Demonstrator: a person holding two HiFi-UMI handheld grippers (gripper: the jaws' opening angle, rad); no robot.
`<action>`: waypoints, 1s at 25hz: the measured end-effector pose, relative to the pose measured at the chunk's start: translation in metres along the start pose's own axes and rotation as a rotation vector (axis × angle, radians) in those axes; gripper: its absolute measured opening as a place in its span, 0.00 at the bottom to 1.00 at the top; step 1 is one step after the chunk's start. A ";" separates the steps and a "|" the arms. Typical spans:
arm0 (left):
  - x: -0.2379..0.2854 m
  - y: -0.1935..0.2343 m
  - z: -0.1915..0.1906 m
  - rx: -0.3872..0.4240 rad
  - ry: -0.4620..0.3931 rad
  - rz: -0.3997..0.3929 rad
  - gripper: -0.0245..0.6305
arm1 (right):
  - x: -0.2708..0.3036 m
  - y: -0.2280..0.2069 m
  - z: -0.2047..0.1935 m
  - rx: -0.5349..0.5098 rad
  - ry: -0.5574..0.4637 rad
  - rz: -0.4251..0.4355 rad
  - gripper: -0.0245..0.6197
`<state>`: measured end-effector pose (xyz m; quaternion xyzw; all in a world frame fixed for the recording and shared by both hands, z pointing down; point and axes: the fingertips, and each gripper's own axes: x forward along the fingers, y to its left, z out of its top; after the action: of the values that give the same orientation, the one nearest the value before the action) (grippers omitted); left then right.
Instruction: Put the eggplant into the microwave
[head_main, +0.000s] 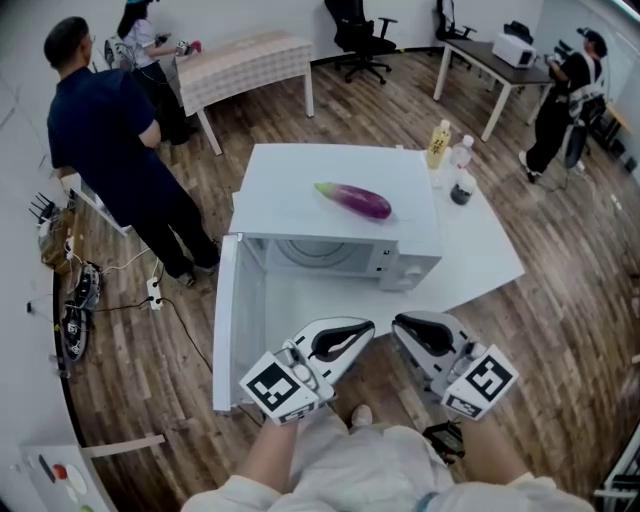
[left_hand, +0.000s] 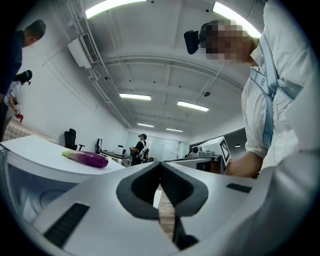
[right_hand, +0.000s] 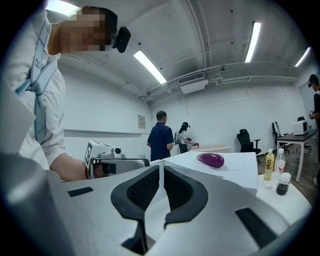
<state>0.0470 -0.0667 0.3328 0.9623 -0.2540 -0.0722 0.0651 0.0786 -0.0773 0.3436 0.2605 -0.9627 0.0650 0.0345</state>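
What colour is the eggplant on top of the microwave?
The eggplant is purple, with a green stem end; the head view shows it best.

Both hand-held grippers closed, empty

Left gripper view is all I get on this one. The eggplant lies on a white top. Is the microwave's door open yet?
Observer: Yes. In the head view the door stands swung wide open at the left of the microwave.
Operator: What about the right gripper's jaws?
Observer: The right gripper has its jaws together with nothing between them.
Operator: Is anything else near the eggplant?
Observer: Three bottles stand on the table past the microwave's right side, clear of the eggplant.
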 end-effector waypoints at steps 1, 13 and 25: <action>0.000 0.001 -0.002 -0.003 0.006 -0.004 0.04 | 0.002 -0.002 0.000 -0.003 0.001 -0.002 0.09; 0.003 0.026 -0.015 -0.039 0.025 -0.007 0.04 | 0.023 -0.033 0.001 -0.043 0.024 -0.031 0.09; 0.007 0.049 -0.017 -0.049 0.017 -0.002 0.04 | 0.051 -0.051 0.000 -0.100 0.056 -0.027 0.23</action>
<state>0.0323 -0.1112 0.3565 0.9613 -0.2505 -0.0703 0.0906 0.0605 -0.1458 0.3536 0.2695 -0.9598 0.0233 0.0751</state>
